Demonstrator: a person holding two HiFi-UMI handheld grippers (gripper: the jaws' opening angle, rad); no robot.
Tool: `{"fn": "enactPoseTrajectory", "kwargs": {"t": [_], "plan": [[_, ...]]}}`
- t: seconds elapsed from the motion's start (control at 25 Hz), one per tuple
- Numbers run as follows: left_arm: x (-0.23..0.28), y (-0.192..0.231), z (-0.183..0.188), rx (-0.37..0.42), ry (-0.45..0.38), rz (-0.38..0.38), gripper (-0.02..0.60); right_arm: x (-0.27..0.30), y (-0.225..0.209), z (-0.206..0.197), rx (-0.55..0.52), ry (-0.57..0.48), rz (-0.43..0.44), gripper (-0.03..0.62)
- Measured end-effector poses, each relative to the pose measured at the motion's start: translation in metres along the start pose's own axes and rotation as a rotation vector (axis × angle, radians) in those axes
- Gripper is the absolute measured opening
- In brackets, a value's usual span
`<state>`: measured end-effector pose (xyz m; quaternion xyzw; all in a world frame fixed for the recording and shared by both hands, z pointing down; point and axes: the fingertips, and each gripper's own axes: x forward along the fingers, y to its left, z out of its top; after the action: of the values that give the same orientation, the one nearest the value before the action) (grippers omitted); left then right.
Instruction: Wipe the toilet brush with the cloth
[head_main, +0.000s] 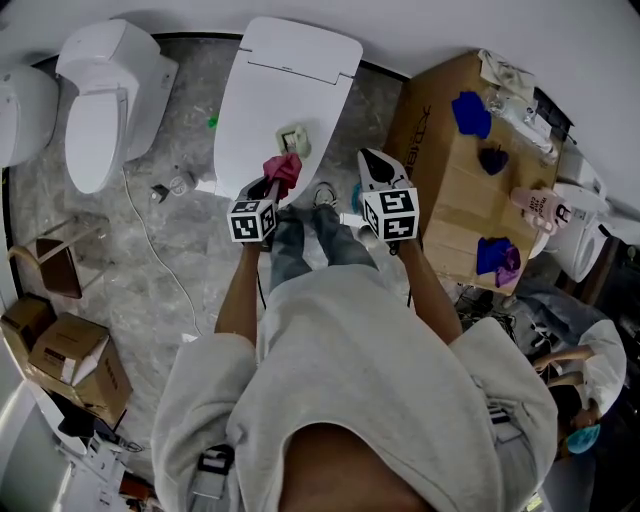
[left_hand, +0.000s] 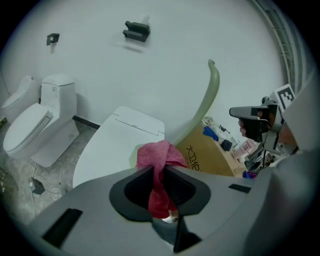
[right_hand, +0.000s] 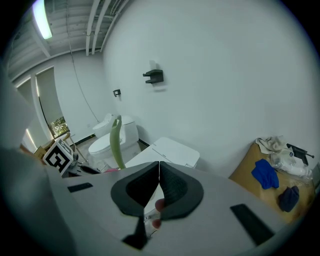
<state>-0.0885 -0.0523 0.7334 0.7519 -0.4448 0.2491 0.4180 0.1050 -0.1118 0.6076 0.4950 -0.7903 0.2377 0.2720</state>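
My left gripper (head_main: 272, 186) is shut on a bunched red cloth (head_main: 283, 168), held over the front of a white toilet with its lid (head_main: 290, 80) down. In the left gripper view the cloth (left_hand: 157, 154) bulges out above the jaws. The toilet brush (head_main: 293, 140) stands on the lid just beyond the cloth. Its pale green curved handle (left_hand: 207, 100) rises to the right of the cloth, apart from it. The same handle (right_hand: 116, 142) shows left of my right gripper (right_hand: 159, 165). The right gripper (head_main: 370, 160) hangs to the right of the cloth, shut with nothing in it.
A second white toilet (head_main: 100, 95) stands at the left, with a cable on the grey floor (head_main: 150, 250). A large cardboard box (head_main: 450, 190) at the right carries blue cloths (head_main: 470, 112) and bottles. Small cardboard boxes (head_main: 75, 355) lie lower left. Another person (head_main: 590, 370) is at the lower right.
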Motion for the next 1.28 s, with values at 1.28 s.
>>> {"fn": "enactPoseTrajectory", "kwargs": {"t": [1.28], "plan": [[-0.085, -0.108, 0.123, 0.299, -0.32, -0.286, 0.074, 0.007, 0.012, 0.002, -0.007, -0.008, 0.034, 0.031]]}}
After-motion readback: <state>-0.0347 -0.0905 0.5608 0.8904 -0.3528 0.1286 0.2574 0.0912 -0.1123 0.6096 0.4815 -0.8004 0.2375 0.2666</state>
